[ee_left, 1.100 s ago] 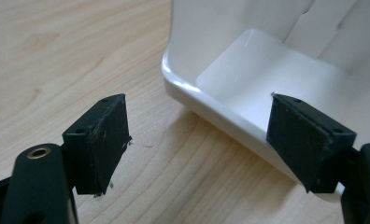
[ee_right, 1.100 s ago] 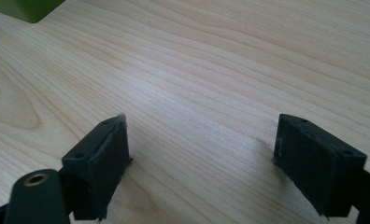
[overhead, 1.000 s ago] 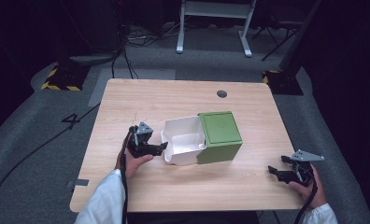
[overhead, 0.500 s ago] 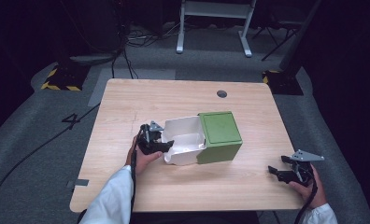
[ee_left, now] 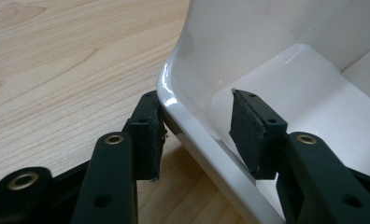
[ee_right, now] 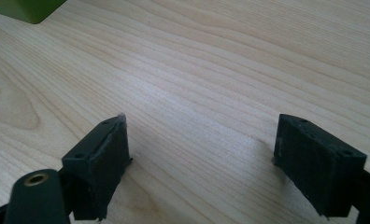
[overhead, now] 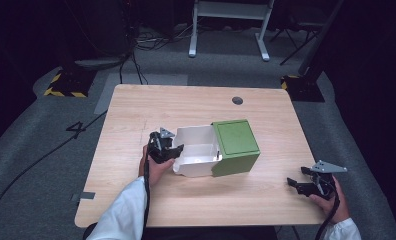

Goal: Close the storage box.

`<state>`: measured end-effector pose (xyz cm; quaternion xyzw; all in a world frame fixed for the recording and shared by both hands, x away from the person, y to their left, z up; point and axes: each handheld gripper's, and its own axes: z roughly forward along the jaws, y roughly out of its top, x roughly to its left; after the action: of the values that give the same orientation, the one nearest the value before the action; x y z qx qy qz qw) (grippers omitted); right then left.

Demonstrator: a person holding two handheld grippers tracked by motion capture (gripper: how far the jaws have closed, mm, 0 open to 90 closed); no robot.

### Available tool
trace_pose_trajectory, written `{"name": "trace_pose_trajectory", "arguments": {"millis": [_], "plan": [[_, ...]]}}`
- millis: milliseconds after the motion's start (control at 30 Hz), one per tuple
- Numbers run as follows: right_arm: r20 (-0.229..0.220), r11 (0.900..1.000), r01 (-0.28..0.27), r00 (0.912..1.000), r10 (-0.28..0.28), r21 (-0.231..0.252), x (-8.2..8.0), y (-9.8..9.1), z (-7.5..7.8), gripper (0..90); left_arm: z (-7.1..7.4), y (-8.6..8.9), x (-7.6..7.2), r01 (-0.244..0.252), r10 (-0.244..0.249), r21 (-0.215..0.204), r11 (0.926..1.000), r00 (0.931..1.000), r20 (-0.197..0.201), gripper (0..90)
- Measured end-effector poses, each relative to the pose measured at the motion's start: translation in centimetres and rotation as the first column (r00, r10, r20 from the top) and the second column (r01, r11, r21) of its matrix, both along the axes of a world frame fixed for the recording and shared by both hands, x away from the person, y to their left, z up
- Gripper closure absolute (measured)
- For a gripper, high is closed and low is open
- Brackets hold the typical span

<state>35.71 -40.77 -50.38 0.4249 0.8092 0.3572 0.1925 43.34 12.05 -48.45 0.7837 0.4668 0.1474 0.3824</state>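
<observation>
A green box (overhead: 236,142) stands mid-table with a white inner bin (overhead: 198,155) drawn out of its left side. My left gripper (overhead: 173,150) is at the bin's left end and stands open. In the left gripper view the gripper (ee_left: 197,121) straddles the white bin's rim (ee_left: 267,56), one jaw outside the wall and one inside; the inner pad (ee_left: 251,126) is clear of the wall. My right gripper (overhead: 296,182) rests open near the table's front right corner. In the right gripper view the gripper (ee_right: 202,154) has bare wood between its jaws, and a corner of the green box (ee_right: 29,7) shows far off.
The wooden table (overhead: 151,107) has a dark round cable hole (overhead: 237,100) at the back right. A white metal stand (overhead: 231,27) and cables sit on the floor behind it. Bare wood lies in front of and behind the box.
My left gripper has moved right to the white bin, and its jaws now straddle the bin's rim. The right gripper has stayed in place.
</observation>
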Motion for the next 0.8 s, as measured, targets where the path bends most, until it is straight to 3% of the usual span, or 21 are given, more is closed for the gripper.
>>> {"name": "trace_pose_trajectory", "arguments": {"millis": [267, 667, 800], "plan": [[0.000, 1.0000, 0.000, 1.0000, 0.000, 0.000, 0.0, 0.0, 0.0, 17.8, -0.1, -2.4, 0.2, 0.027, -0.027, 0.019, 0.9995, 0.9996, 0.007, 52.2], [0.000, 1.0000, 0.000, 1.0000, 0.000, 0.000, 0.0, 0.0, 0.0, 17.8, -0.2, -5.2, 0.8, 0.045, -0.045, -0.005, 0.9990, 0.9990, 0.003, 48.0], [0.000, 1.0000, 0.000, 1.0000, 0.000, 0.000, 0.0, 0.0, 0.0, 17.9, 0.0, -6.1, 0.7, 0.056, -0.056, -0.020, 0.9982, 0.9983, 0.018, 43.1]]}}
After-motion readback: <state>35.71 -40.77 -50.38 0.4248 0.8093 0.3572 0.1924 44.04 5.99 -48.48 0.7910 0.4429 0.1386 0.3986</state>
